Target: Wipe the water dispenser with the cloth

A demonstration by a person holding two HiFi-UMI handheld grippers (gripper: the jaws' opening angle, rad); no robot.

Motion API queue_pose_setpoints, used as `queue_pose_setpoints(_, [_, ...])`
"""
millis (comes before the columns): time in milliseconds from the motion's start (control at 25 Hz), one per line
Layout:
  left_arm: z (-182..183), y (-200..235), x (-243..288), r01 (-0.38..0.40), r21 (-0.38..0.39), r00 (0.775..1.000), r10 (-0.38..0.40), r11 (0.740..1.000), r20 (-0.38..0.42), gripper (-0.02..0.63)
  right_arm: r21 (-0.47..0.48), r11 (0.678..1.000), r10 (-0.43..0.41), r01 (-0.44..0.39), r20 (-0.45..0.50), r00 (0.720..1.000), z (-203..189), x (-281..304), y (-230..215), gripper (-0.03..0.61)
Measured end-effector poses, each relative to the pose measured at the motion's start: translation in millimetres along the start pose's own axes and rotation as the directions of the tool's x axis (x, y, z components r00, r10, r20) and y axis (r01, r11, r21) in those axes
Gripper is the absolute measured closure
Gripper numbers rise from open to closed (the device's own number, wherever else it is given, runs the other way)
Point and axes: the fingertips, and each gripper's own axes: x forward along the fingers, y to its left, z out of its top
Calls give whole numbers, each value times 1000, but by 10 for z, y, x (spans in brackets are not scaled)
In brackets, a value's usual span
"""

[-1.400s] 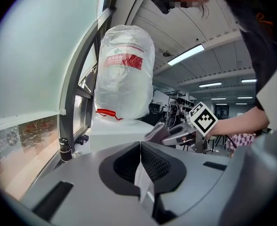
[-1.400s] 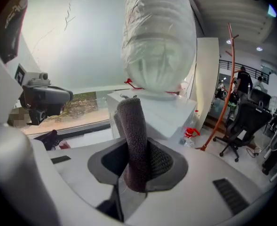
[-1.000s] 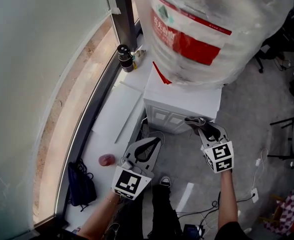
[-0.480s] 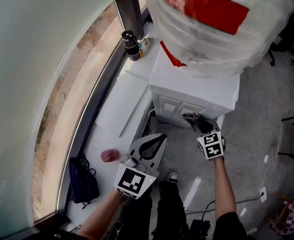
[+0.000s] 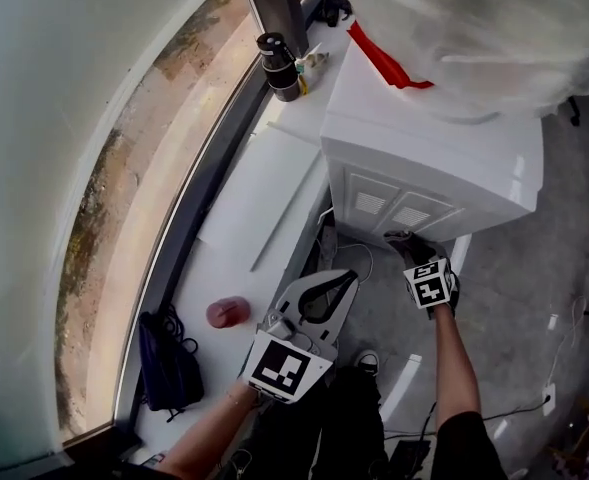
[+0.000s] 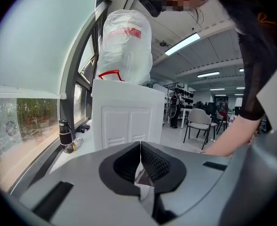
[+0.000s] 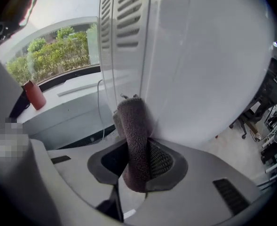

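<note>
A: One cloth (image 7: 133, 135), grey-brown terry, is folded over and pinched between the jaws of the right gripper (image 7: 139, 160); its free end lies against the white side of the water dispenser (image 5: 424, 158), low down, just right of the vented panel (image 7: 124, 18).

B: And where does the dispenser stand?

A: At the right, close beside the white ledge (image 5: 264, 198) under the window; a big plastic-wrapped water bottle (image 5: 474, 28) sits on top of it, at the far end.

B: The other claw?

A: The left gripper (image 6: 140, 147) hangs near and to the left, jaws pressed together on nothing; it is apart from the dispenser.

B: What could go wrong?

A: Several things, I'd judge; only a fold is pinched, so a hard drag could pull the cloth loose; the vent slats could catch its pile; a thin cable (image 7: 100, 102) runs just left of the cabinet, and a leftward sweep might hook it; the bottle looks heavy, so a firm shove could rock the whole unit.

B: Anything else nearby?

A: A dark flask (image 5: 279, 68) stands far along the ledge and a red cup (image 5: 229, 312) nearer; both are well clear.
</note>
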Motion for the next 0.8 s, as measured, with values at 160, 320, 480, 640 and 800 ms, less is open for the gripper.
queue_pose_setpoints(160, [-214,72,48,-12,9,1000,12,1000,-2,595,-1,1000,8,-8,-62,998,-225,369,53,469])
queue_pose_setpoints(320, [-345,67,63,-9,22,1000,9,1000,-12,596,24,1000,10,-6,-137,991,-498,617,68,469])
queue_pose_setpoints(480, [-366,79,50,-24,18,1000,24,1000,-2,595,52,999,-5,14,-163,987,-571,639,40,469])
queue_pose_setpoints(640, [-230,-26,-38,-16,10,1000,16,1000,-22,596,76,997,13,-6,-96,995,-379,319,69,469])
queue_pose_setpoints(800, [115,-188,-123,9,4,1000,-8,1000,-30,596,106,994,43,-40,-23,999,-69,-326,83,469])
